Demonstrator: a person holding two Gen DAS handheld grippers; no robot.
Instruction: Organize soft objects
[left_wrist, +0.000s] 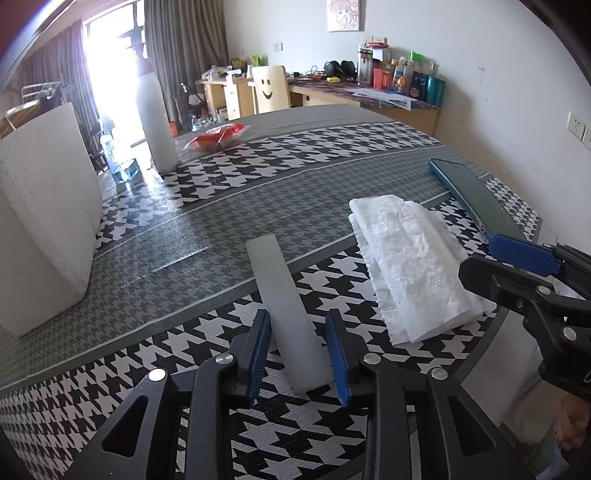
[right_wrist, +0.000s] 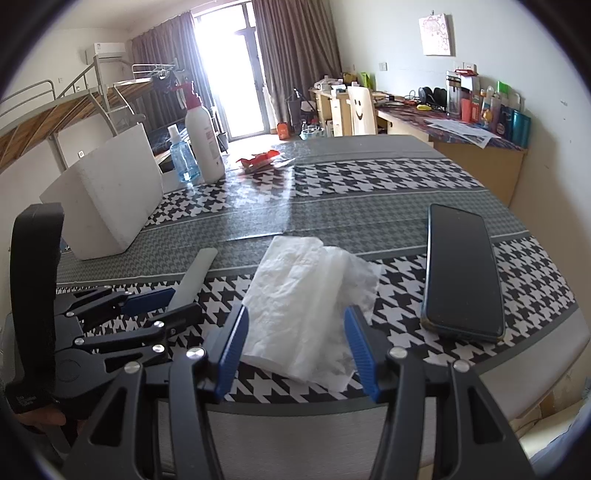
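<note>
A whitish translucent strip (left_wrist: 273, 280) lies lengthwise on the houndstooth tablecloth. Its near end sits between the blue pads of my left gripper (left_wrist: 298, 354), which close against both of its long edges. To the right is a folded stack of white tissue (left_wrist: 410, 258), crumpled on top. In the right wrist view my right gripper (right_wrist: 297, 350) stands open astride the near end of the tissue (right_wrist: 299, 288), pads apart from it. The left gripper (right_wrist: 181, 301) shows there at the left, on the strip (right_wrist: 199, 266). The right gripper (left_wrist: 480, 258) hovers over the tissue's near right corner.
A dark phone (right_wrist: 461, 269) lies right of the tissue. A white foam block (right_wrist: 107, 199) stands at the left. Behind it are a white pump bottle (right_wrist: 203, 140), a small blue bottle (right_wrist: 183, 155) and a red packet (right_wrist: 258, 160). The table's near edge (right_wrist: 332, 406) runs under my right fingers.
</note>
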